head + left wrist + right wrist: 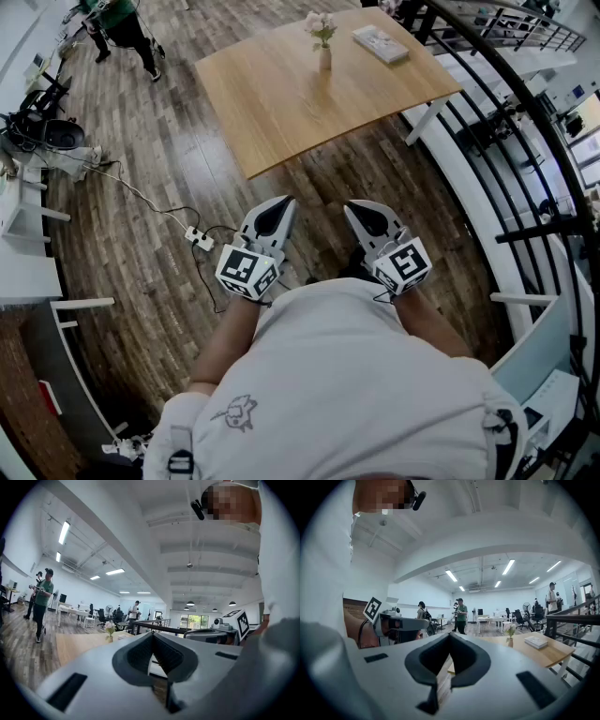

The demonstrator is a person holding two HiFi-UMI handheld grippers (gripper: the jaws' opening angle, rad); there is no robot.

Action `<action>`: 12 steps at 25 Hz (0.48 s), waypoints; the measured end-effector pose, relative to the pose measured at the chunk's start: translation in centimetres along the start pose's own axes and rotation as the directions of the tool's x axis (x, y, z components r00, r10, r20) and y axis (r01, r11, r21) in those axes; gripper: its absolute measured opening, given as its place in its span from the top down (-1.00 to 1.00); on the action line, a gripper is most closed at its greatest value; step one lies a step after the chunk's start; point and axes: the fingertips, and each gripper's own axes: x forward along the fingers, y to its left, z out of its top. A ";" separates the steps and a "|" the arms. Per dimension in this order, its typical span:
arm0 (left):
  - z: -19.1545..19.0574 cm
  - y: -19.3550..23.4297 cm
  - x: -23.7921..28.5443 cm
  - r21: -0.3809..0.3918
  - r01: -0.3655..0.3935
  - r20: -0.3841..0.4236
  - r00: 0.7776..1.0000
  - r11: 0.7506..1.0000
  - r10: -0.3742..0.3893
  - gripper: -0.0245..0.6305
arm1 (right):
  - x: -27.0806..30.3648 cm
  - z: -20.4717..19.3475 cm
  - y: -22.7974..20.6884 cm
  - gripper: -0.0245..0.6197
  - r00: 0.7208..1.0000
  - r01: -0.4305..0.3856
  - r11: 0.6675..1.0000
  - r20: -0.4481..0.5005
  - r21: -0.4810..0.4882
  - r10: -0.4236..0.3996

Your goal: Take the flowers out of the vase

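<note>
White left hand-held gripper (279, 208) and right hand-held gripper (361, 214), both closed tight, empty, well apart from vase (324, 59)

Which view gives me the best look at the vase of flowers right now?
Head view: the vase stands upright on the table, unobstructed. Both gripper views show it small and distant, side-on.
</note>
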 end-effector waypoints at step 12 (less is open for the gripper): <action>-0.1 -1.1 3.0 -0.001 -0.002 -0.015 1.000 1.000 0.002 0.91 | -1.3 -0.4 -2.6 0.91 1.000 -0.011 1.000 0.006 0.020 0.011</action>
